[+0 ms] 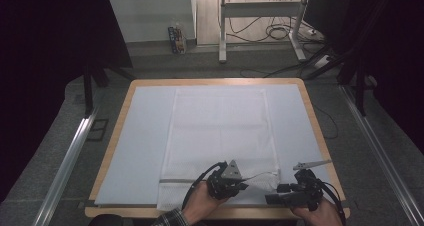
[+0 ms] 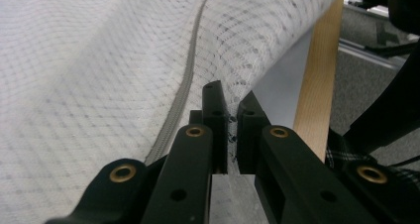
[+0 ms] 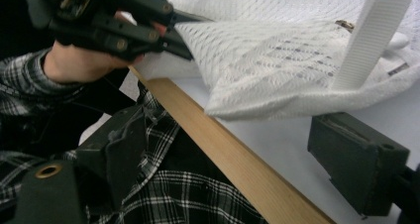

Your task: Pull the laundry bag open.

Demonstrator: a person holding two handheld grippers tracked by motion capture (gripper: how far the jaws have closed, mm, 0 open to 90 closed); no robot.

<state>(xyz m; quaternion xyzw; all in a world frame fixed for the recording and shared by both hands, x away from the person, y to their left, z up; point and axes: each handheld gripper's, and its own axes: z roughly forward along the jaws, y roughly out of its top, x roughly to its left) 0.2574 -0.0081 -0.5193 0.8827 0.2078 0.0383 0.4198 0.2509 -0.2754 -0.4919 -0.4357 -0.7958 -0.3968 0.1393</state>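
The white mesh laundry bag [image 1: 220,136] with a grey zipper lies flat on the pale blue sheet [image 1: 140,136] covering the wooden-edged table [image 1: 320,136], its zippered end toward the person. At that near end the left gripper [image 1: 245,182] pinches a fold of the netting: in the left gripper view its two black jaws stand pressed together on the mesh just to the right of the grey zipper [image 2: 185,80], and the cloth rises from them in a taut slope. The right gripper [image 1: 272,193] sits just right of the bag's lifted near corner, its jaws spread wide; in the right gripper view the corner hangs between and beyond the two black pads [image 3: 354,159] without touching them. That view also shows a flat white woven strap [image 3: 371,30] crossing the bag, a checked sleeve [image 3: 148,194] below the table's light wooden rim, and the left hand around its gripper. The netting is fine, diamond-patterned and slightly see-through.
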